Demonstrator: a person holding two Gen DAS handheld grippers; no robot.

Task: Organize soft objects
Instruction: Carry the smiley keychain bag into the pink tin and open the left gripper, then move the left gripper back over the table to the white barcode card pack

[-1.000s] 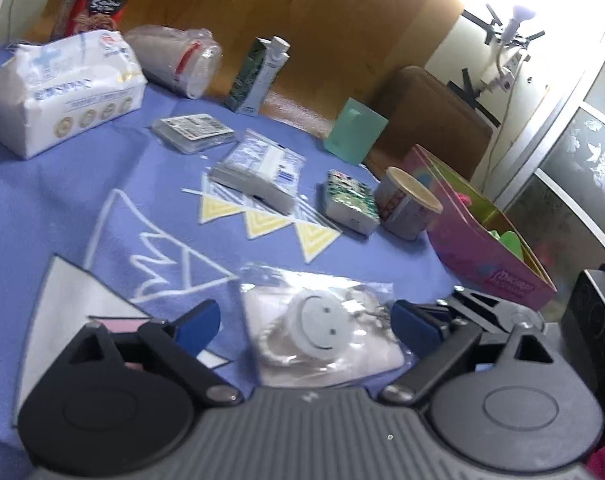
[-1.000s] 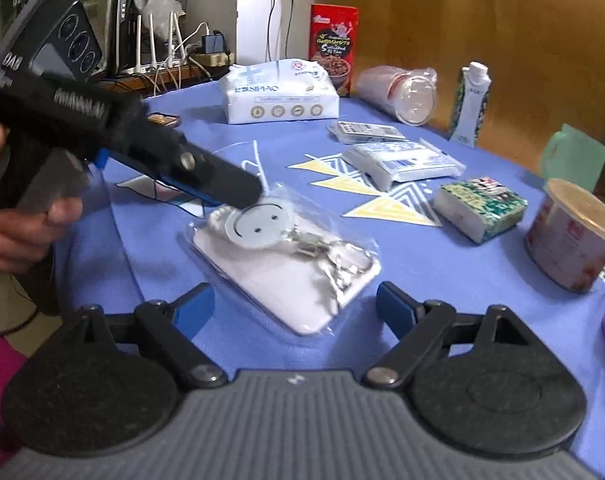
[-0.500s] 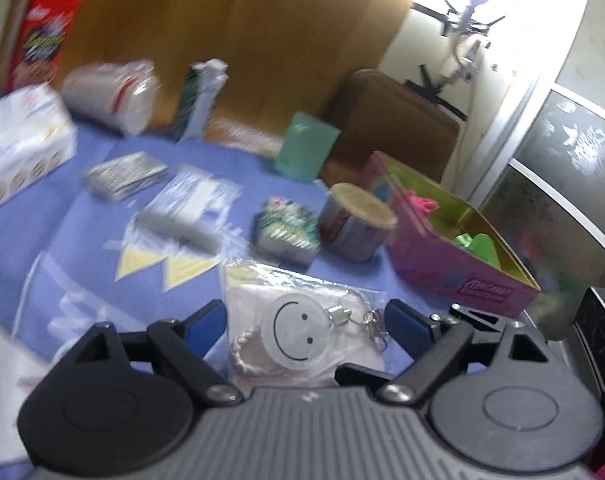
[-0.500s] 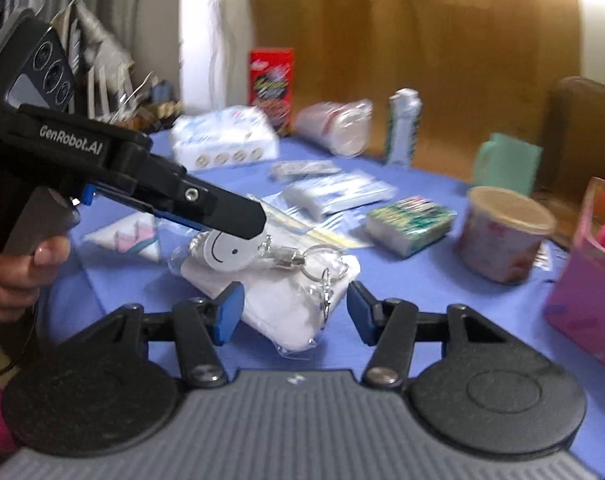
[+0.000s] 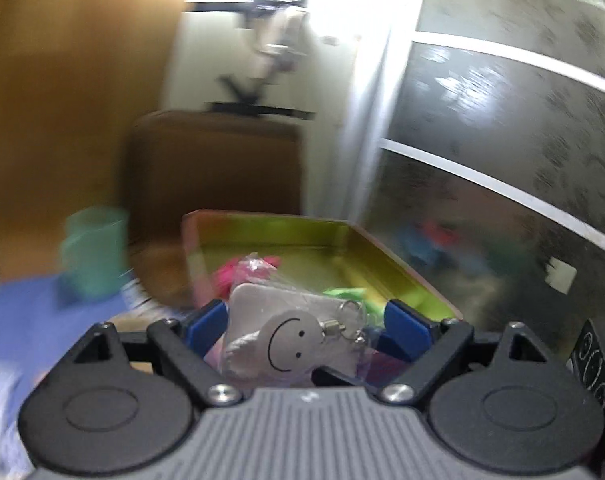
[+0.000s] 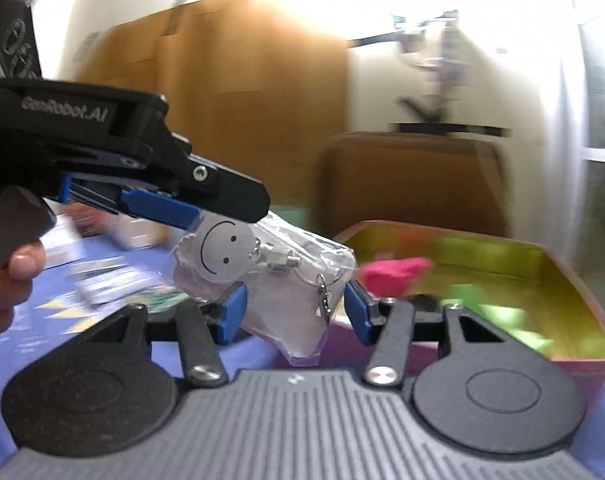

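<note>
Right wrist view: left hand-held gripper [image 6: 206, 216] clamps the bagged smiley keychain [image 6: 262, 272] aloft beside the open tin box [image 6: 558, 268]; right hand-held gripper [image 6: 294, 312] gapes wide, holding nothing.

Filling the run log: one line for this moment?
left gripper: shut on smiley bag | bag: lifted, near pink box | right gripper: open, around bag

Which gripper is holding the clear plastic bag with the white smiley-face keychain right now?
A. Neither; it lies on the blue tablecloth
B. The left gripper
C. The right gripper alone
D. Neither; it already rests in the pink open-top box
B: in the right wrist view the left gripper pinches the top of the clear plastic bag with the white smiley-face keychain, which hangs in the air between the open fingers of the right gripper, untouched by them as far as the view shows.
</note>
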